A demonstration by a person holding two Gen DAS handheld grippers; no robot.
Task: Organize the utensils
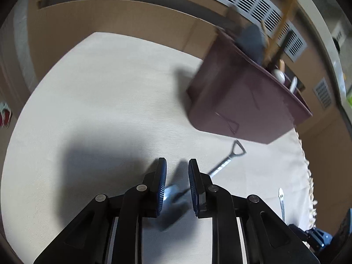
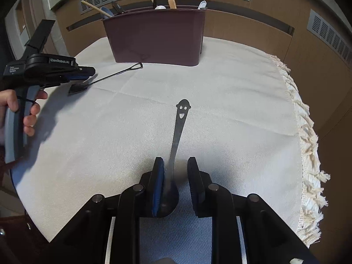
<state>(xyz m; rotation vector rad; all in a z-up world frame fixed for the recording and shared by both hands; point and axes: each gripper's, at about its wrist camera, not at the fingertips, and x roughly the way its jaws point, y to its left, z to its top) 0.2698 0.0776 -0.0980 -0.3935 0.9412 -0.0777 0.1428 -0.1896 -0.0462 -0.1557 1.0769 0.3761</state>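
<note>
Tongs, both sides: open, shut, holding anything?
Left tongs: open, over the shovel spoon, not gripping.
Right tongs: open, straddling the smiley spoon.

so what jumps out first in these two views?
The smiley-face spoon lying mid-tablecloth, its bowl between the open right gripper fingers. To the left, the left gripper straddles the shovel-shaped spoon, in front of the maroon utensil caddy.

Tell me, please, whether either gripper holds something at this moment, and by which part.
Neither holds anything. The left gripper is open over the shovel-shaped spoon; the right gripper is open around the smiley spoon, near its bowl. Both spoons lie on the tablecloth.
</note>
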